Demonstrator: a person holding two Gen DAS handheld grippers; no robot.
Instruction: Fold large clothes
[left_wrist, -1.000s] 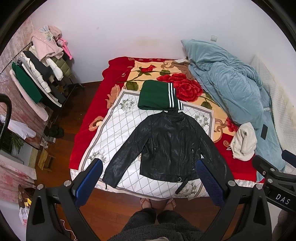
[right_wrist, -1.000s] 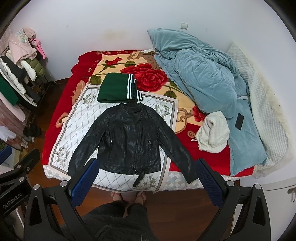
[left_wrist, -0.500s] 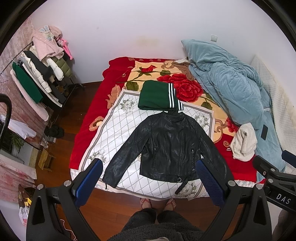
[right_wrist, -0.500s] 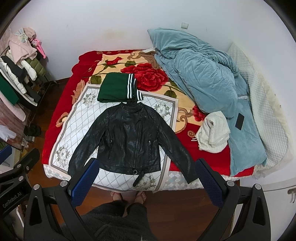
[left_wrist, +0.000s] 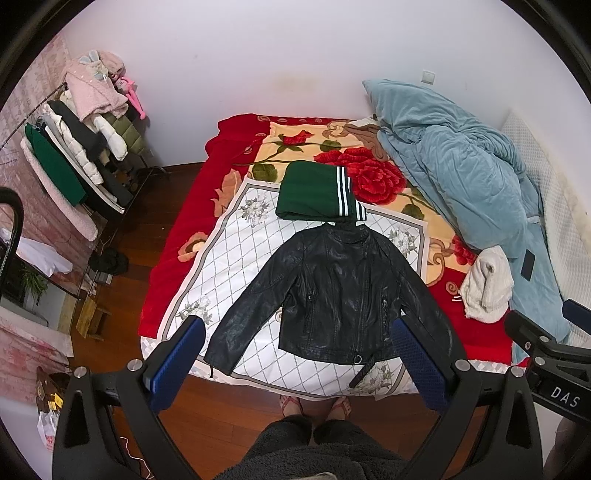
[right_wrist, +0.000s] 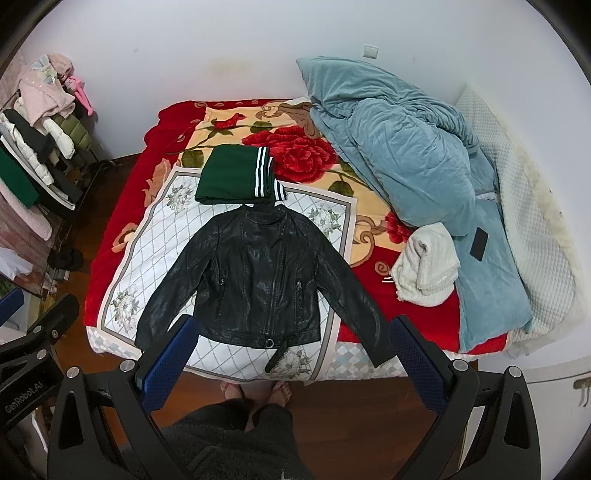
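Both my left fingers (left_wrist: 295, 362) and right fingers (right_wrist: 291, 360) spread wide, holding nothing — jacket (left_wrist: 338, 295) lies flat on the bed (left_wrist: 177, 258) well below them, sleeves out.

light: even, soft | focus: sharp | edges: bowed (black corners)
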